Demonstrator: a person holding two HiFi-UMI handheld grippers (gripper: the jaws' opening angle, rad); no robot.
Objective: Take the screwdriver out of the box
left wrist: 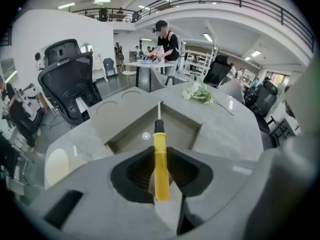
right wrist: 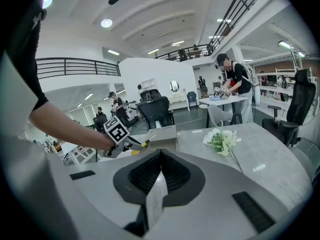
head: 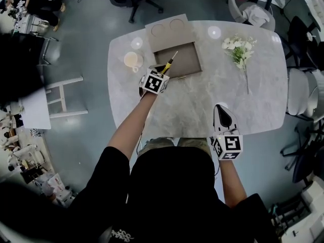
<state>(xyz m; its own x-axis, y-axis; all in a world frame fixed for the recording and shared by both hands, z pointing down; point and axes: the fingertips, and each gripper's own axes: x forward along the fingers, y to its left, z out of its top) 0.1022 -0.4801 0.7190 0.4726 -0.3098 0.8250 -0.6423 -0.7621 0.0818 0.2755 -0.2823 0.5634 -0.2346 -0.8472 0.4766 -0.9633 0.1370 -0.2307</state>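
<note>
On the left of the marble table [head: 192,110], a pale cup [head: 132,60] stood near the table's edge; in the left gripper view a jaw cut off all but its rim. Just right of it, the left gripper [left wrist: 161,171] was clenched on the yellow handle of the screwdriver [left wrist: 160,154]. The tool was held in the air over the near left corner of the open box [head: 195,59], its shaft pointing across the tray. From the head view the marker cube hid the handle's rear end, and in the left gripper view the jaws hid the box's near wall. Whether the tip was fully clear of the rim was hard to judge. The lid [head: 169,30] lay beyond the box, reaching the table's far edge. Bare tabletop ran from the box to the near edge. Over that near edge, well apart from the box, the right gripper [right wrist: 159,184] hung with its jaws together and nothing between them. Far right, white flowers [head: 240,49] lay alone, with clear stone around them.
</note>
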